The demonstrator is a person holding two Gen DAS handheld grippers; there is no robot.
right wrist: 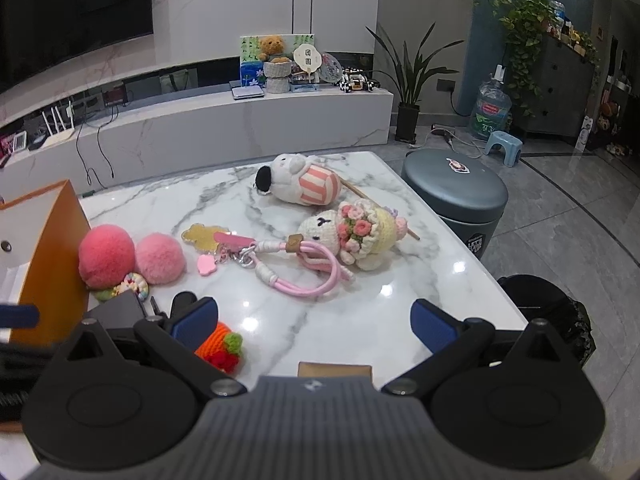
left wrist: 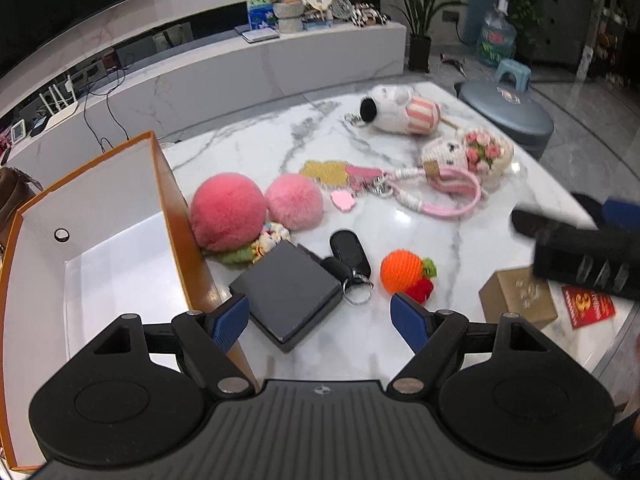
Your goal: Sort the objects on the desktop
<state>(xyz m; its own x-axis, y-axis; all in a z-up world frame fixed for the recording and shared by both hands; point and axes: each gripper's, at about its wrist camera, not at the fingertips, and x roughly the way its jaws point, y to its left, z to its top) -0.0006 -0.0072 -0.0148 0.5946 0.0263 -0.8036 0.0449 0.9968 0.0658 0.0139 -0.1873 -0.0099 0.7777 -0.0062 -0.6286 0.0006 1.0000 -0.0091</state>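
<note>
My left gripper [left wrist: 320, 320] is open and empty above a dark grey flat box [left wrist: 286, 290] on the marble table [left wrist: 248, 136]. Beside the box lie a black car key [left wrist: 350, 252] and an orange crochet fruit [left wrist: 402, 272]. Two pink pompoms [left wrist: 228, 210] rest against the orange-sided open box [left wrist: 100, 248] at the left. My right gripper [right wrist: 314, 326] is open and empty, with a small brown box [right wrist: 335, 369] just below it and the orange fruit [right wrist: 218, 346] at its left finger. It shows blurred in the left wrist view [left wrist: 580, 248].
A pink cord keychain [right wrist: 296, 268], a crochet bunny with flowers [right wrist: 352, 236] and a striped plush [right wrist: 300, 182] lie further back. A red card [left wrist: 588, 306] sits at the table's right edge. A grey round stool [right wrist: 454, 196] stands beyond the table.
</note>
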